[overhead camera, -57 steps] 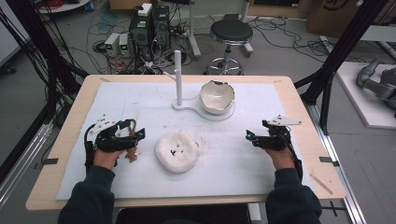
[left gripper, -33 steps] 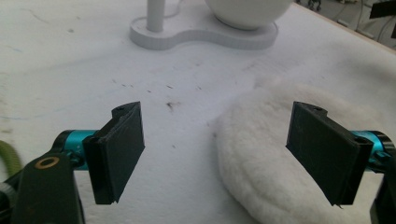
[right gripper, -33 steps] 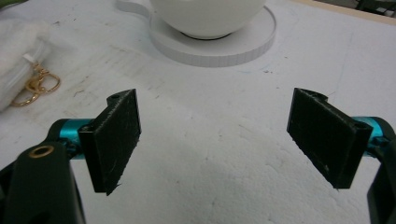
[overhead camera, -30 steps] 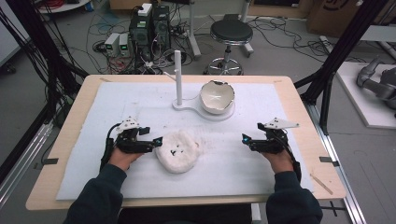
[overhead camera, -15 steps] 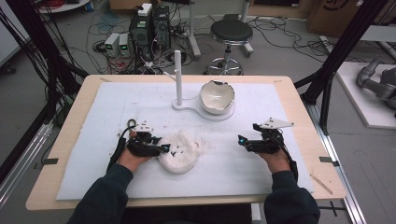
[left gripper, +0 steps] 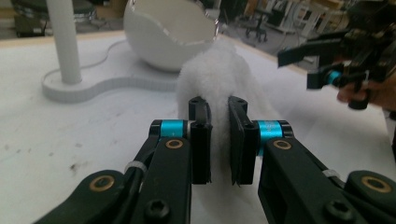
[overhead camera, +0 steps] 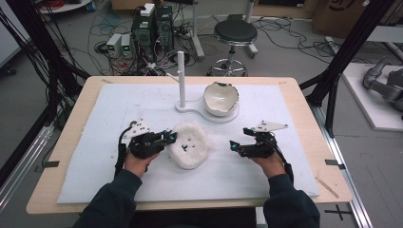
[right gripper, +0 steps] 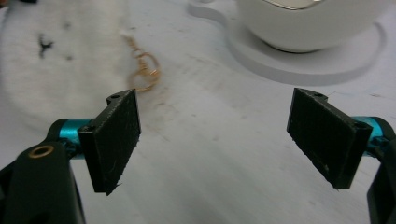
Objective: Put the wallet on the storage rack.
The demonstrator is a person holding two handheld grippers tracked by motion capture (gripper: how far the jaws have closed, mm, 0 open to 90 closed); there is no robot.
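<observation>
Fingers of left gripper (left gripper: 218,140) just closed on fluffy white toy (overhead camera: 190,145); right gripper (overhead camera: 234,145) fingers wide, nearer.

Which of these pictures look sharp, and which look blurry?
High view: evenly lit, fairly sharp, soft shadows. Left gripper view: the jaws pinching the white fluffy toy are crisp, the eggshell-shaped bowl behind slightly soft. Right gripper view: pads sharp, the gold key ring and the toy blurred.

Fluffy white toy (right gripper: 56,60) blurred and cut off at frame edge — eggshell bowl (right gripper: 308,23) cropped
</observation>
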